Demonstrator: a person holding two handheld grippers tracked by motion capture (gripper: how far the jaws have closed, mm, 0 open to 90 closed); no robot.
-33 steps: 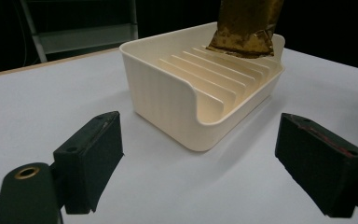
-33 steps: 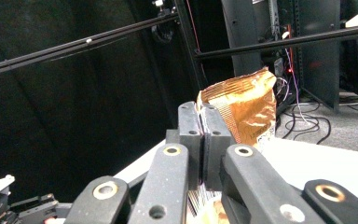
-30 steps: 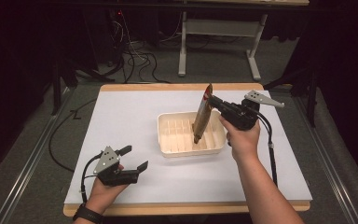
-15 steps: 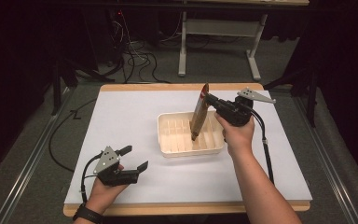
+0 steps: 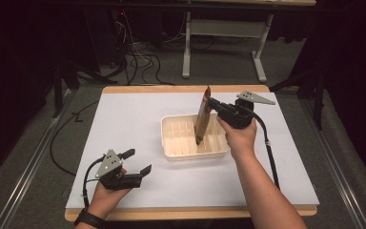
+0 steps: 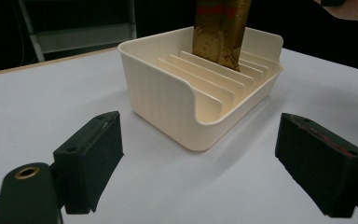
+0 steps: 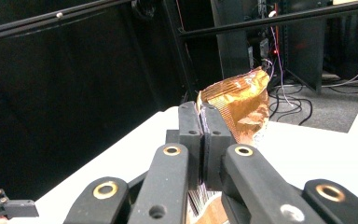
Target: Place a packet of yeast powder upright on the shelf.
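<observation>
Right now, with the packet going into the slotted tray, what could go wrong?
The right gripper pinches the packet only near its top edge, so the tilted lower end could bend or catch on a divider instead of sliding into a slot. The tray sits loose on the table, while the left gripper is open and apart from it; a snagged packet may push the tray along.

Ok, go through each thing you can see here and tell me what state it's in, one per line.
Right gripper: shut on the packet near its top.
Packet: gold-brown foil, held upright with a slight lean, lower end down among the tray's dividers.
Tray: cream plastic, flat on the table, its other slots bare.
Left gripper: open, nothing between the jaws, pointing at the tray.
Table: covered by a white sheet.
</observation>
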